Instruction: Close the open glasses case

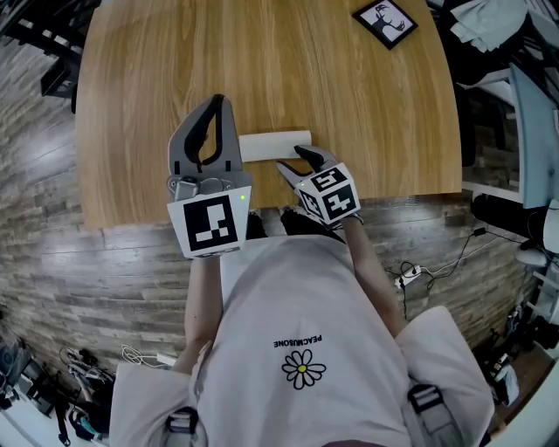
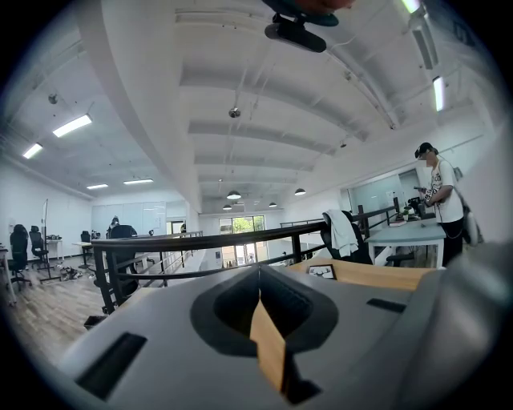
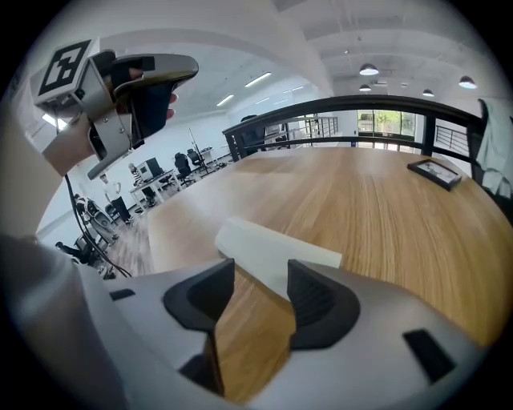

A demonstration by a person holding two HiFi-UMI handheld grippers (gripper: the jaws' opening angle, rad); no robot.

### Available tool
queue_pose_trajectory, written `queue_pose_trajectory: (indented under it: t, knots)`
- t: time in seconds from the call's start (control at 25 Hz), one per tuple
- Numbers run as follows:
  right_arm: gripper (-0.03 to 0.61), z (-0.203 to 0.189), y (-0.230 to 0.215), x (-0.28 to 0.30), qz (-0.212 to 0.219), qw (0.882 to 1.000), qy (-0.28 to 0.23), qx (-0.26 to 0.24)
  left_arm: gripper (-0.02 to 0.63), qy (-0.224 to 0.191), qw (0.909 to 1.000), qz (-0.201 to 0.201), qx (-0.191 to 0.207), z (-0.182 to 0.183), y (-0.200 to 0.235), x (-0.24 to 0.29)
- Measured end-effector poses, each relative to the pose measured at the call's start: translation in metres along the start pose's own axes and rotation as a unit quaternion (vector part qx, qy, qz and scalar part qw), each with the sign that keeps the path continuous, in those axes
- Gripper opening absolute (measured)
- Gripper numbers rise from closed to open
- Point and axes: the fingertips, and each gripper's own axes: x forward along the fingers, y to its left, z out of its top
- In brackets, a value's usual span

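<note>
Two tools are in play: our right hand-held gripper (image 1: 291, 158), jaws apart, is nearer, pointing at the white glasses case (image 1: 275, 146) lying crosswise just ahead on the wooden surface (image 1: 349, 87), while our left hand-held gripper (image 1: 218, 100), jaws together, tilts upward.

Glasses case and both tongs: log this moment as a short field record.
glasses case: white, lying on the wooden table near its front edge
left tongs: shut, empty, held up off the table
right tongs: open, at the case's right end, gripping nothing
picture frame: far right of the table
</note>
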Motion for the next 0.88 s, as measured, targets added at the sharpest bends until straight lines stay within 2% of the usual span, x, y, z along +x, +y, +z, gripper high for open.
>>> queue_pose_trajectory:
  t: [0.24, 0.52, 0.68, 0.88]
  knots:
    - [0.211, 0.013, -0.009, -0.004, -0.018, 1.000, -0.015, -0.010, 0.017, -0.002, 1.0000, 0.002, 0.001, 0.000, 0.002, 0.001]
    - [0.198, 0.100, -0.036, -0.034, -0.065, 0.990, -0.114, -0.044, 0.017, -0.012, 0.9999, -0.001, 0.006, 0.008, 0.000, 0.004]
    - [0.169, 0.158, -0.038, -0.068, -0.100, 0.974, -0.190, -0.076, 0.017, -0.021, 0.9997, -0.004, 0.006, 0.018, -0.003, 0.005]
    - [0.081, 0.214, -0.027, -0.124, -0.146, 0.938, -0.298, -0.101, 0.017, -0.044, 0.9988, -0.008, 0.018, 0.034, -0.008, 0.005]
